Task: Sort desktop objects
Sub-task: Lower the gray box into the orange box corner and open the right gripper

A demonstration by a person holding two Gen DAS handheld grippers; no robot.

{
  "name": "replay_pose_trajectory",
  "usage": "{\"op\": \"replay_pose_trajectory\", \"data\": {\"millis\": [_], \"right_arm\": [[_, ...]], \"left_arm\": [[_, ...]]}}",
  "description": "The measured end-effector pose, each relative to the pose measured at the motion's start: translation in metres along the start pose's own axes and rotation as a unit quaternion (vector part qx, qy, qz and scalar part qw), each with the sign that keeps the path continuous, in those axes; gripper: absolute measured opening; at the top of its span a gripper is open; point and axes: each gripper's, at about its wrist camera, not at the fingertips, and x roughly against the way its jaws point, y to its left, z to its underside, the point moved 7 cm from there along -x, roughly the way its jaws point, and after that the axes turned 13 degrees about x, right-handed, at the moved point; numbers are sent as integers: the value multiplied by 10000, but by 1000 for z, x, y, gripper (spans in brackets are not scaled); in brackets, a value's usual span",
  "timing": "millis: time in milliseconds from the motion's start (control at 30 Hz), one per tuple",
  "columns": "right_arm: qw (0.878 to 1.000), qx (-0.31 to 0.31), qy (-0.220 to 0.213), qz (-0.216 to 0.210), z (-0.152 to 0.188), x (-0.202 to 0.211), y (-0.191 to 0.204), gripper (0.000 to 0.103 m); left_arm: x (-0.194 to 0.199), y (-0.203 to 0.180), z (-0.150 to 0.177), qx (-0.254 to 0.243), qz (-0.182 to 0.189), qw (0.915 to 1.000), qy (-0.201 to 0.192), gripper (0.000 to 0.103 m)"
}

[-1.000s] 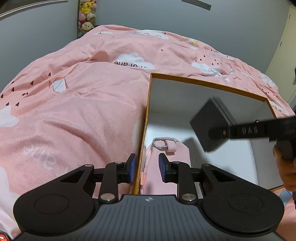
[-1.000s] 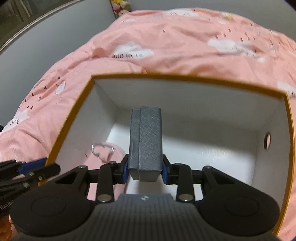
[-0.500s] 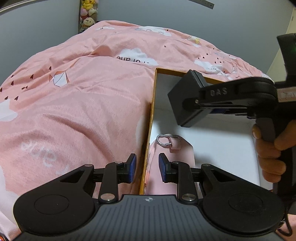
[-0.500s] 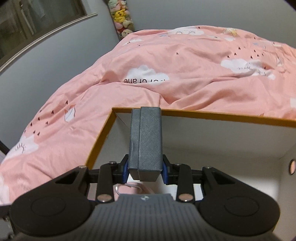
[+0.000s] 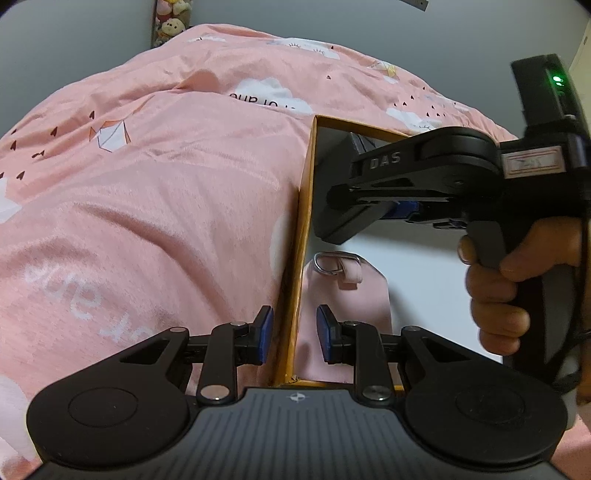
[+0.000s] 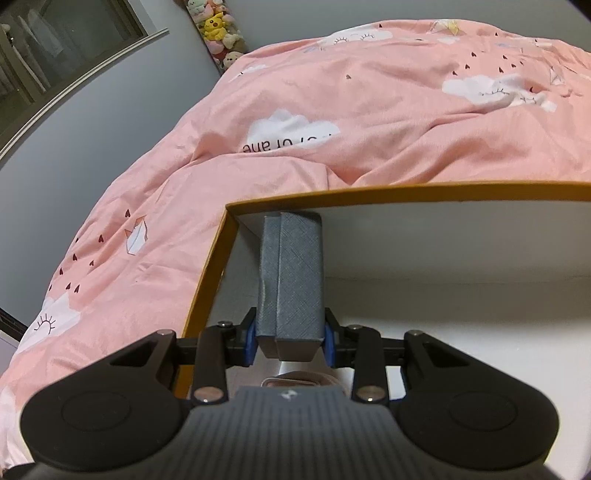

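Note:
An open box with an orange rim (image 5: 306,206) and white inside lies on a pink duvet. A pink pouch (image 5: 347,295) with a metal ring (image 5: 336,264) lies in its near left corner. My left gripper (image 5: 293,334) is open and straddles the box's left wall, one pad on each side, with gaps showing. A hand (image 5: 517,280) holds my right gripper (image 5: 369,184) over the box. That right gripper (image 6: 290,338) is shut on a dark grey textured wallet (image 6: 295,273), which points into the far left corner below the rim (image 6: 406,190). The wallet (image 5: 336,210) hangs above the pouch.
The pink duvet (image 5: 166,206) with cloud prints surrounds the box and bulges up to the left and behind. Plush toys (image 6: 218,33) sit against the grey wall at the back. A dark window (image 6: 55,55) is at the far left.
The right gripper has carried the wallet leftward across the box to its far left corner and rolled somewhat. The left gripper has stayed over the box's left wall.

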Motion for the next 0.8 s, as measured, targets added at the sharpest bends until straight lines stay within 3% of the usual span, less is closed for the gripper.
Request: {"op": "replay_pose_trajectory", "data": {"millis": [233,467,800], "right_arm": [[9996,57,203,171,6,-20,-3,36],[9993,241,195,-221,6,-17,2,48],[9971,509,116,-547,8,-11,2,47]], "left_arm": [[-4,1,2,-10,1,10000,66,29],[-6,2,1,13,-6,10000,71,29],[-6,1,1,5,-16,10000,66,29]]}}
